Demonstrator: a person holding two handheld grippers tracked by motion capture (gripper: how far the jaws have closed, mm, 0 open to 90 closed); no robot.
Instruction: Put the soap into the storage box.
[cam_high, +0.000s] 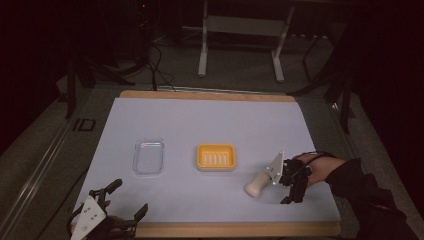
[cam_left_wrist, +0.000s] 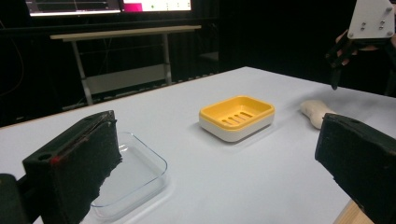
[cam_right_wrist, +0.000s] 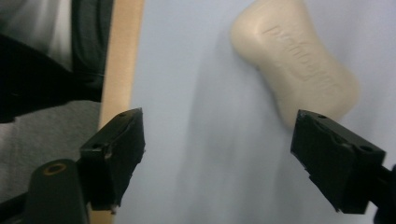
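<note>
Pale blue surface (cam_high: 210, 120) under dim light: the soap bar (cam_high: 256, 185) lies at four o'clock of the yellow soap dish (cam_high: 216, 156), just beside the right tool (cam_high: 292, 186), jaws apart around nothing. Left tool (cam_high: 130, 200) gapes empty too.

Cream soap bar (cam_right_wrist: 294, 60) matt and smooth with embossed lettering; yellow dish (cam_high: 216, 156) glossy plastic at its 10 o'clock; clear tray (cam_high: 149, 156) glassy, see-through; table sheet (cam_high: 200, 120) matt, edged in bare wood (cam_high: 235, 229); gripper pads (cam_right_wrist: 119, 154) rough black.
</note>
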